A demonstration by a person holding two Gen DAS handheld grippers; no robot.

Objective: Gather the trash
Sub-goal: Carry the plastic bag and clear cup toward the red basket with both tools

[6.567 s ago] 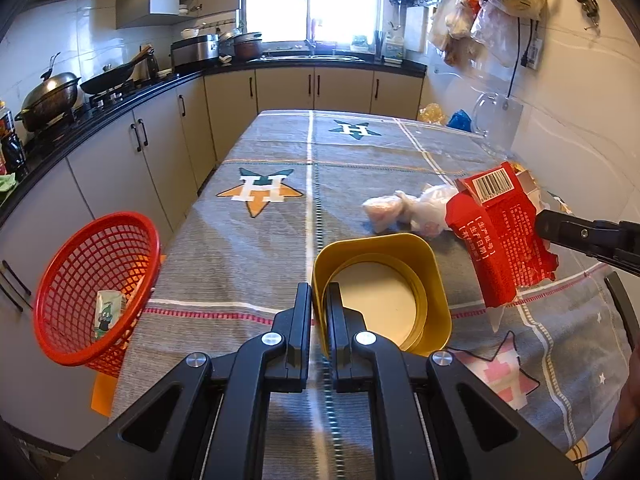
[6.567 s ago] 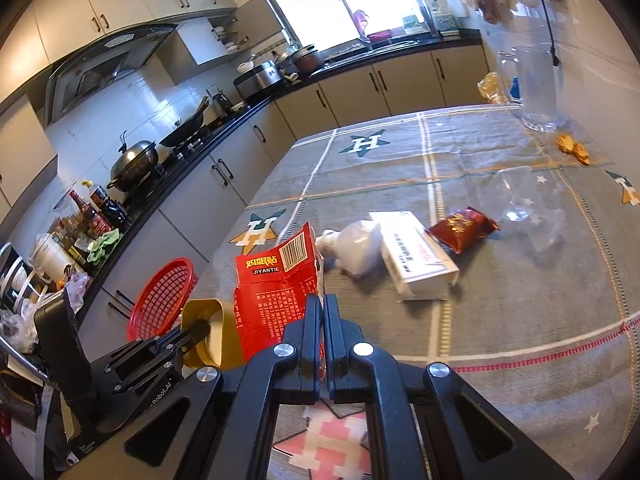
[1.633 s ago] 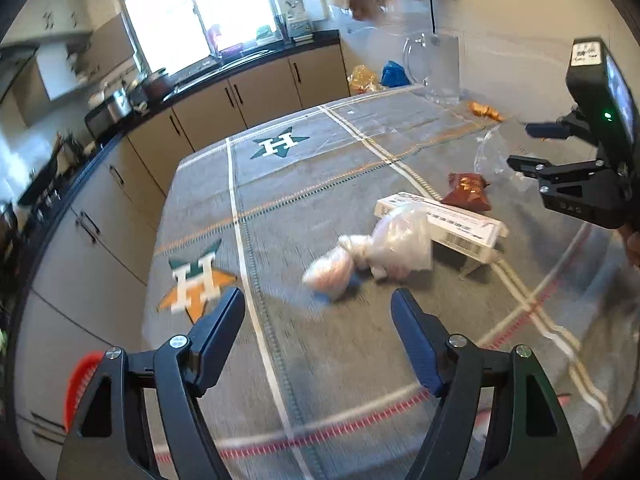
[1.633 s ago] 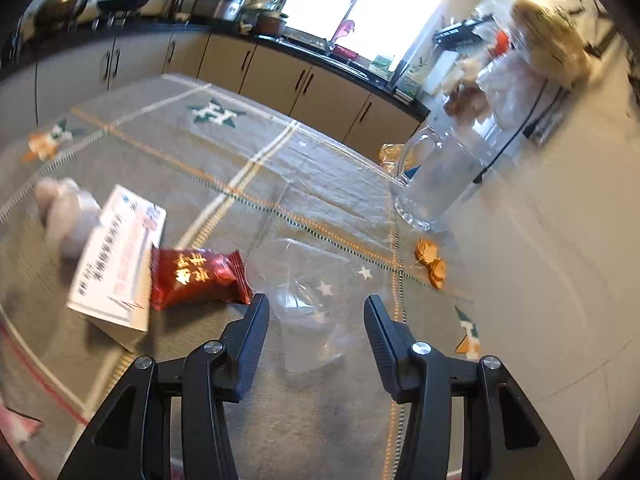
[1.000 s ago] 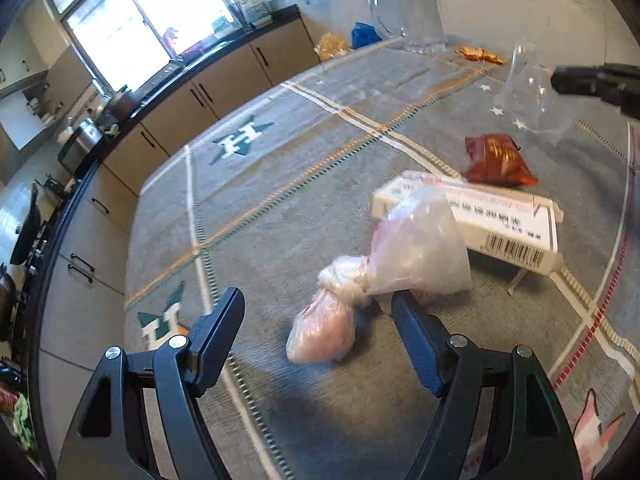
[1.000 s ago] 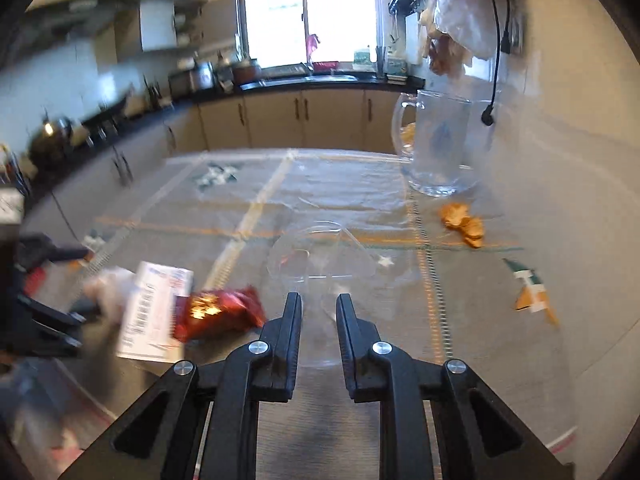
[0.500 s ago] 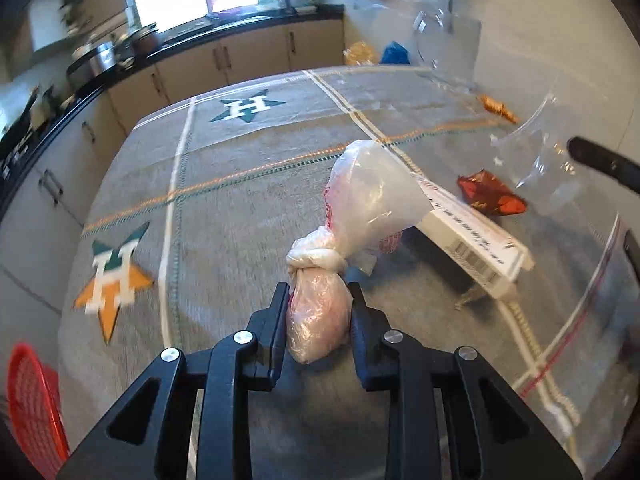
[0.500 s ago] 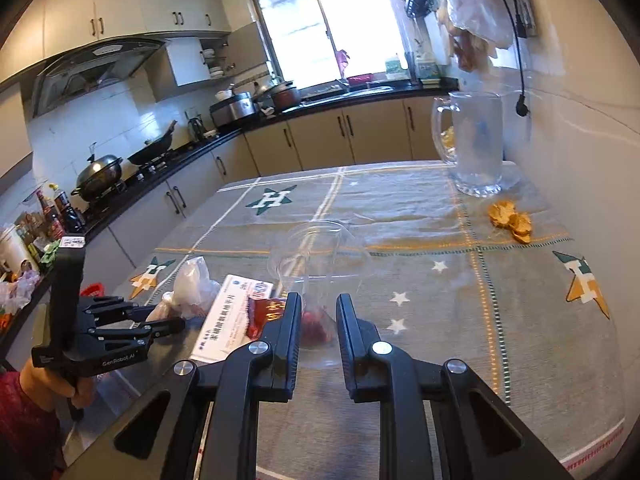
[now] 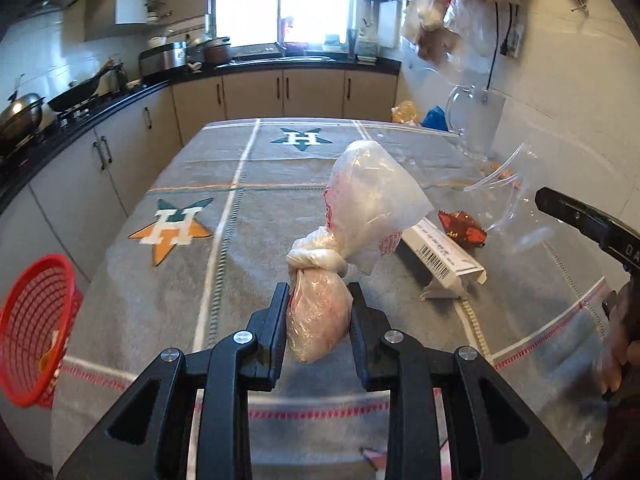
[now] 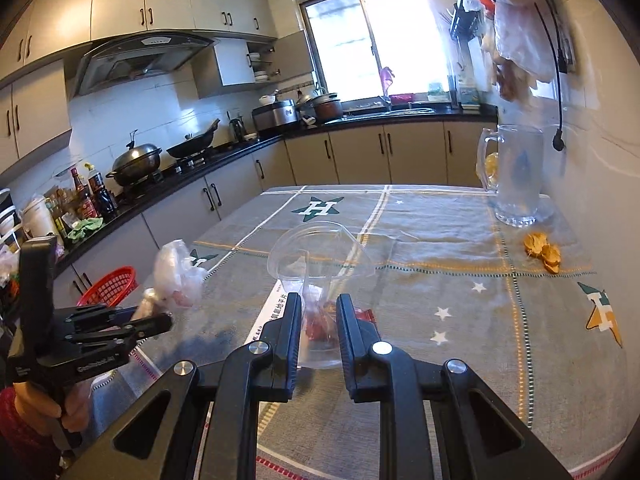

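My left gripper (image 9: 318, 306) is shut on a knotted plastic bag (image 9: 320, 312) with pinkish contents and holds it above the grey tablecloth (image 9: 256, 216); the bag also shows in the right wrist view (image 10: 176, 276). My right gripper (image 10: 318, 316) is shut on a clear crumpled plastic cup (image 10: 320, 260), seen at the right of the left wrist view (image 9: 516, 196). A white carton (image 9: 444, 264) and a red snack wrapper (image 9: 462, 230) lie on the table beyond both grippers. A red mesh basket (image 9: 32, 328) hangs off the table's left edge.
A glass pitcher (image 10: 518, 176) stands at the far right by the wall, with orange peel scraps (image 10: 542, 254) near it. Kitchen cabinets and a stove counter (image 9: 80, 108) run along the left and back. Bags (image 9: 460, 8) hang on the right wall.
My left gripper has lifted the knotted bag higher off the cloth. My right gripper has raised the clear cup. Both stayed shut.
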